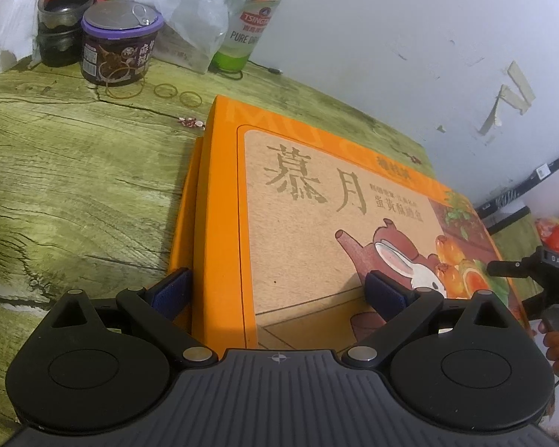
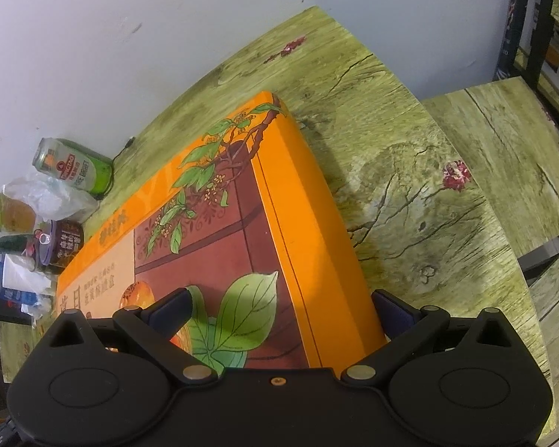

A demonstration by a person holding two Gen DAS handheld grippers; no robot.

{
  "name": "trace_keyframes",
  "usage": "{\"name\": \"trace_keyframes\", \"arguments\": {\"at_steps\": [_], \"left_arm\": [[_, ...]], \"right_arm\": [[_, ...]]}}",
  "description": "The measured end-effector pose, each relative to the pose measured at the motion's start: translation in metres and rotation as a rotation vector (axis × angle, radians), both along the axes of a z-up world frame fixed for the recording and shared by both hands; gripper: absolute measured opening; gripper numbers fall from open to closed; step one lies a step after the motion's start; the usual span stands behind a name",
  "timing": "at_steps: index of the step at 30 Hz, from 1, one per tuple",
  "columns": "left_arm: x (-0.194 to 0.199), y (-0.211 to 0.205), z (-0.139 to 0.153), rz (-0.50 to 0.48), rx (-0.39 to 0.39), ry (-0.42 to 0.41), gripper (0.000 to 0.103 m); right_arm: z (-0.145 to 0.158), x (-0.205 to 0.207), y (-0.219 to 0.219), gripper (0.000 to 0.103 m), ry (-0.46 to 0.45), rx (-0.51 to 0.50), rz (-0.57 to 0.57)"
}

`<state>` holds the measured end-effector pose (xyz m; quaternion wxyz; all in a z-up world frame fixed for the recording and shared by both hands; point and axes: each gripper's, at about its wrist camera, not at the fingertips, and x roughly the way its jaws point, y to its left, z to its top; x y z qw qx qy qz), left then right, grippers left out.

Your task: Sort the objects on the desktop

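We are positioning both grippers at the near edge of the orange gift box (image 1: 316,201), which is lying flat on the green wood-grain worktop (image 1: 74,186) with its lid closed. The left gripper (image 1: 277,292) is holding its jaws wide apart, straddling the box's left near corner: one blue pad (image 1: 173,290) is sitting just outside the left side wall and the other is over the printed lid near the rabbit picture. The right gripper (image 2: 283,311) is likewise holding its jaws apart at the right near corner, with one pad over the leaf print and the other just outside the right side wall. Neither is clamping anything, as far as we are seeing.

Key relation: the box is running directly ahead of both sets of jaws, its long axis lying crosswise between the two grippers, so each hand is equally close to its own end. We are judging that the box is too wide for one gripper and that the next move calls for both acting together, on the side walls or lid edge.

Clutter is standing well beyond at the far left: a Tsingtao beer can (image 1: 255,18), a purple-lidded tub (image 1: 117,43), a glass jar (image 1: 61,24), a crumpled plastic bag (image 1: 188,11) and loose rubber bands (image 1: 166,90).
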<state>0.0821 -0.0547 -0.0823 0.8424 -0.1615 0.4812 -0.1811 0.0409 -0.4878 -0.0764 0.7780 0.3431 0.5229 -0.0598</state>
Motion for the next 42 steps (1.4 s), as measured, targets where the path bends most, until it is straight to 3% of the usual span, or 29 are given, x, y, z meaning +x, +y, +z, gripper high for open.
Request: {"name": "trace_keyframes", "arguments": {"at_steps": [42], "left_arm": [[-0.0036, 0.0082, -0.0023, 0.015, 0.007, 0.020, 0.099]], "right_arm": [[-0.0035, -0.0013, 0.0086, 0.103, 0.039, 0.010, 0.033]]}}
